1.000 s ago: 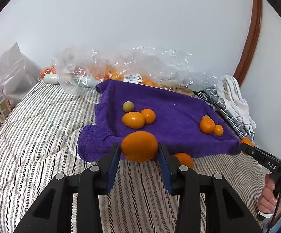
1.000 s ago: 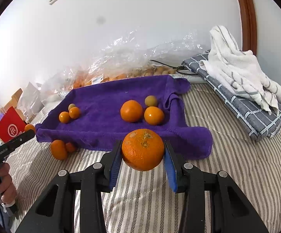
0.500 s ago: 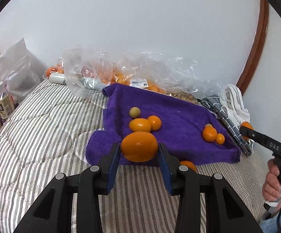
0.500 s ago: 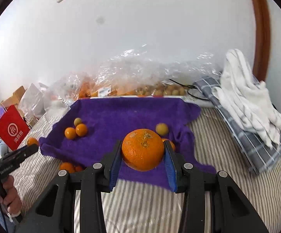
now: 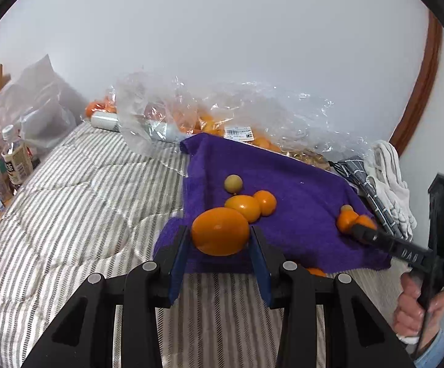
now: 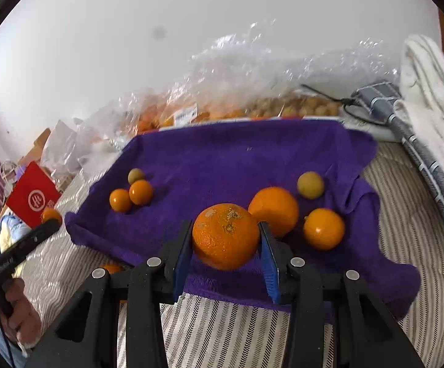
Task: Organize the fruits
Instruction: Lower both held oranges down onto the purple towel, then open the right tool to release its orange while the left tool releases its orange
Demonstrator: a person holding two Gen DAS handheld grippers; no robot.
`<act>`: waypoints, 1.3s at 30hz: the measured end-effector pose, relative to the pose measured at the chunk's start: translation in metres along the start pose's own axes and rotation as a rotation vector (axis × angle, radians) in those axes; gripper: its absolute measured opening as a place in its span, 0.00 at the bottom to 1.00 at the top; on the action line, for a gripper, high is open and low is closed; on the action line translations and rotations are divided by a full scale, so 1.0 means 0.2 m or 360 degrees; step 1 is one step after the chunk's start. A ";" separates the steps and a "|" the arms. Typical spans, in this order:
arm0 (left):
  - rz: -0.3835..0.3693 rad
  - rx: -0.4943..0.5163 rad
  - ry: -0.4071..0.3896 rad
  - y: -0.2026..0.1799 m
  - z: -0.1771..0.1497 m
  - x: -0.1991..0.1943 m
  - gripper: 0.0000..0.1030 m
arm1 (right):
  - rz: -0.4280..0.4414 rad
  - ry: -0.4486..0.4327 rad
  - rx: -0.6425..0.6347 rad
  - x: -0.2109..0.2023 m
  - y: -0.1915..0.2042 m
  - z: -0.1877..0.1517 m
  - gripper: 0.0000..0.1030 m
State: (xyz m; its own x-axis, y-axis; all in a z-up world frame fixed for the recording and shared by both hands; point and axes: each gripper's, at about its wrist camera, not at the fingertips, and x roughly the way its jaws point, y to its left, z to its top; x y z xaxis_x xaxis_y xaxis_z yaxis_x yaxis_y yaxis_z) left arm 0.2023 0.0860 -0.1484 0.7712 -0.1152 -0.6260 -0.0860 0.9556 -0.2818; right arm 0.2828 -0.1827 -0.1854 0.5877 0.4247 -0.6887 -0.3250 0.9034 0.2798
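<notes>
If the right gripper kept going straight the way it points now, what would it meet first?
Probably the big orange lying on the purple towel, just beyond the orange held by the right gripper; depth is hard to judge.

Bright, even daylight; soft shadows. Fisheye bends both views, black corners. Right view's wrap at upper centre is motion-blurred, glinting.

Striped quilt — red bag, white towels, water bottle.
</notes>
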 end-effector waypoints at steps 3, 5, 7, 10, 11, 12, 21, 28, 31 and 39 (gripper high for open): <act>-0.0010 0.0034 0.0028 -0.06 0.07 0.03 0.36 | 0.0014 0.0021 0.0001 0.02 0.00 0.01 0.40; 0.0001 0.0096 0.0018 -0.12 0.12 0.07 0.36 | 0.0040 0.0038 0.0023 0.04 -0.01 0.01 0.40; 0.0007 0.0105 0.0053 -0.15 0.13 0.13 0.36 | 0.0039 0.0052 0.0028 0.05 -0.02 0.01 0.40; 0.0005 0.0070 0.0118 -0.16 0.11 0.23 0.36 | 0.0004 0.0046 0.0002 0.06 -0.01 0.00 0.40; 0.0023 0.0069 0.0130 -0.16 0.10 0.25 0.36 | -0.0005 0.0039 -0.0010 0.06 -0.01 0.00 0.40; 0.0039 0.0067 0.0130 -0.16 0.09 0.27 0.36 | -0.0008 0.0036 -0.0015 0.06 -0.01 0.00 0.40; 0.0062 0.0151 0.0124 -0.16 0.06 0.29 0.36 | -0.0044 0.0014 -0.0060 0.07 0.03 -0.01 0.40; 0.0071 0.0152 0.0153 -0.16 0.05 0.31 0.36 | -0.0113 0.0012 -0.0130 0.07 0.07 -0.02 0.42; 0.0077 0.0165 0.0156 -0.16 0.05 0.32 0.36 | -0.0120 0.0015 -0.0126 0.07 0.07 -0.02 0.44; 0.0096 0.0185 0.0160 -0.17 0.05 0.33 0.36 | -0.0142 -0.0054 -0.0139 -0.01 0.10 -0.02 0.53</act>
State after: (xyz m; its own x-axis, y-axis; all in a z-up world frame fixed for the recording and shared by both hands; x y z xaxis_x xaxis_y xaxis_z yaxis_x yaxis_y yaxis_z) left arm 0.2611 0.0484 -0.1729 0.6995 -0.0778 -0.7104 -0.0521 0.9859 -0.1593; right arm 0.2718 -0.1667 -0.1810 0.6413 0.3460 -0.6848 -0.3330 0.9296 0.1580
